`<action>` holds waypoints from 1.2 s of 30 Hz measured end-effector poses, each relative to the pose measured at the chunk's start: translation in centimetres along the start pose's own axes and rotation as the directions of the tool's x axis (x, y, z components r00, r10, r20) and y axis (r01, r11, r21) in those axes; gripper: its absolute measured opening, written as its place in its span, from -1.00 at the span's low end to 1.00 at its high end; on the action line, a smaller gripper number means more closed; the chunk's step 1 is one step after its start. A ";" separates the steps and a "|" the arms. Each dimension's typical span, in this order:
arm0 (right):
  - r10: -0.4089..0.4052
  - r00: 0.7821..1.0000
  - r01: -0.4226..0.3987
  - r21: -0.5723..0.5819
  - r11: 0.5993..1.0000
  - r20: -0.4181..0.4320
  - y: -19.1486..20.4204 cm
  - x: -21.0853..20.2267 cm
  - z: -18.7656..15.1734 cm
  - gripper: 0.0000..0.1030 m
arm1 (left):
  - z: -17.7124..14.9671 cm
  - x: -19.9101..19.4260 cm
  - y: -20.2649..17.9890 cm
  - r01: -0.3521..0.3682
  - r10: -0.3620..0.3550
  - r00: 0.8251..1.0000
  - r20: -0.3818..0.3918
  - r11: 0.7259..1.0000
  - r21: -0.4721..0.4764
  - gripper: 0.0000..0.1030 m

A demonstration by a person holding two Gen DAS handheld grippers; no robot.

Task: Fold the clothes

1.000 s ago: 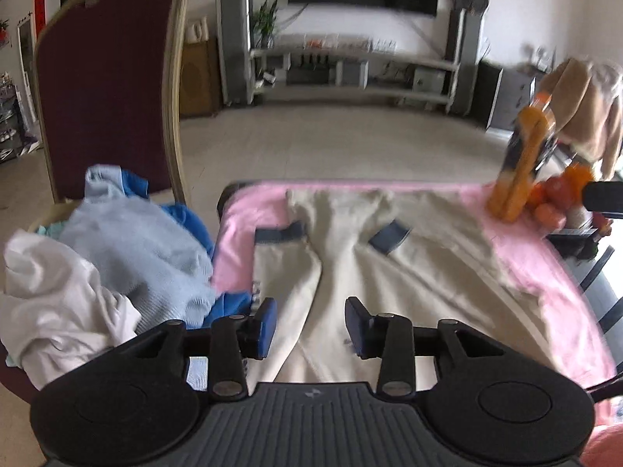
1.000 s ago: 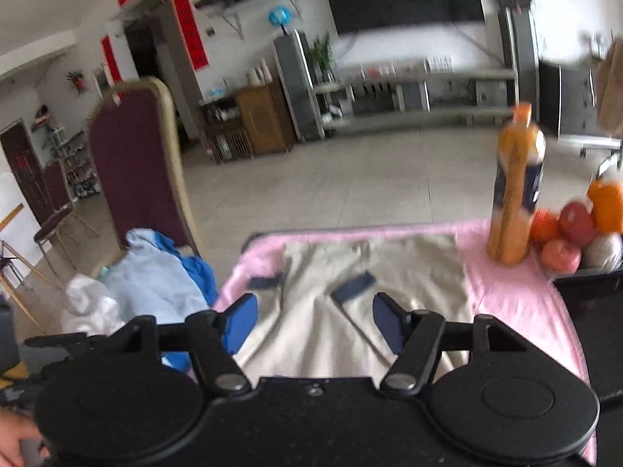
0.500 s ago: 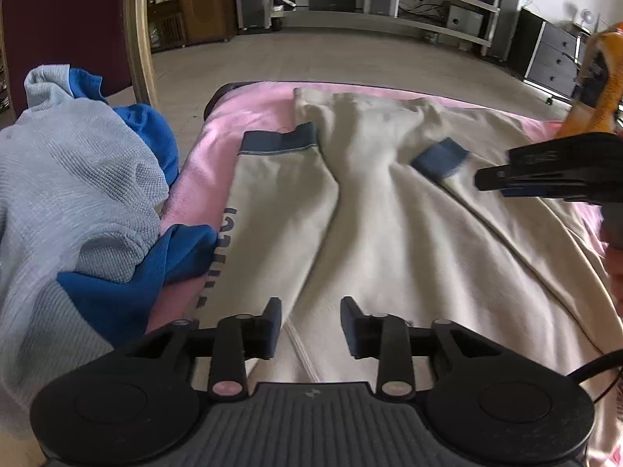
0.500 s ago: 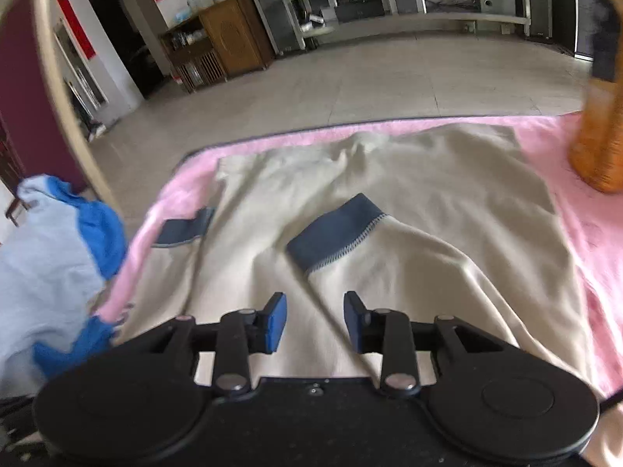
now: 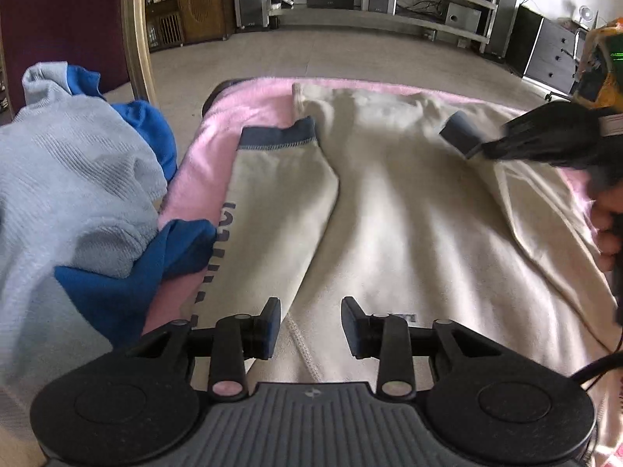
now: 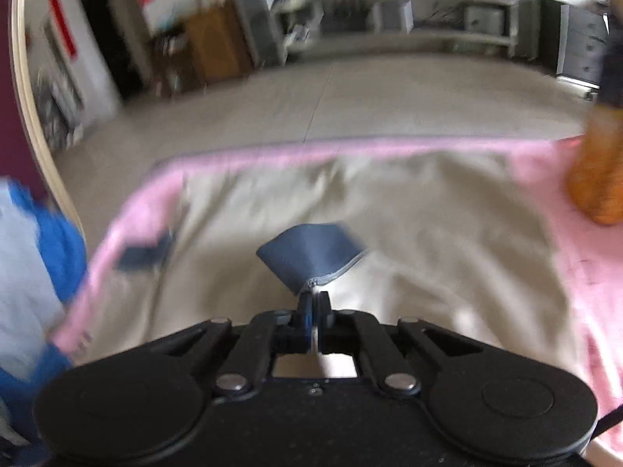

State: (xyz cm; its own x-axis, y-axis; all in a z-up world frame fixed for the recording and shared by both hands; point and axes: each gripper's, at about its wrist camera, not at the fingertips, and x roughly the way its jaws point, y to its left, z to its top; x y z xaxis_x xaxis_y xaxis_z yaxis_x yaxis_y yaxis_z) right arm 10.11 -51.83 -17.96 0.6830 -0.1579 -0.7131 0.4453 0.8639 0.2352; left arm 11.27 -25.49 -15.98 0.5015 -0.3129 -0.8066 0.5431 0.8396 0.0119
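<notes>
**Right fingers pinched on a sleeve cuff, left fingers open over the sweatshirt**

A cream sweatshirt (image 5: 389,202) lay spread flat on a pink cloth (image 5: 218,179) covering the tabletop, both sleeves folded in over its body, each ending in a dark blue cuff.

Your right gripper (image 6: 314,303) had its fingers pressed together on the edge of the right sleeve's cuff (image 6: 311,253), which bunched into a fan shape just ahead of them. In the left wrist view, the same gripper reached in from the right, its tips at that cuff.

Your left gripper (image 5: 310,325) sat low over the near part of the sweatshirt, beside the shoulder seam. Its fingers stood partly apart, with cream fabric visible in the gap but nothing pinched between them. The left sleeve's cuff (image 5: 278,138) lay farther ahead.

A pile of light blue and bright blue clothes (image 5: 78,194) sat to the left, beside the tabletop. An orange bottle (image 6: 595,179) stood at the far right on the pink cloth.
</notes>
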 end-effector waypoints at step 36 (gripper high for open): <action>-0.389 0.808 0.082 0.570 0.818 0.442 -41.3 -26.8 -12.9 -0.93 | -6.9 -3.0 -20.4 0.293 -0.249 0.949 -0.194 0.923 0.251 -0.32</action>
State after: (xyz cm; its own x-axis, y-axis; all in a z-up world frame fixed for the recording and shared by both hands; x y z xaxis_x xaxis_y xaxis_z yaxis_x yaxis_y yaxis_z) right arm -34.06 -77.17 -17.07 0.6349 -0.6750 -0.3759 0.7498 0.4210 0.5104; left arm -5.98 -38.65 -17.83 0.2103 -0.4196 -0.8830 0.8168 0.5718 -0.0772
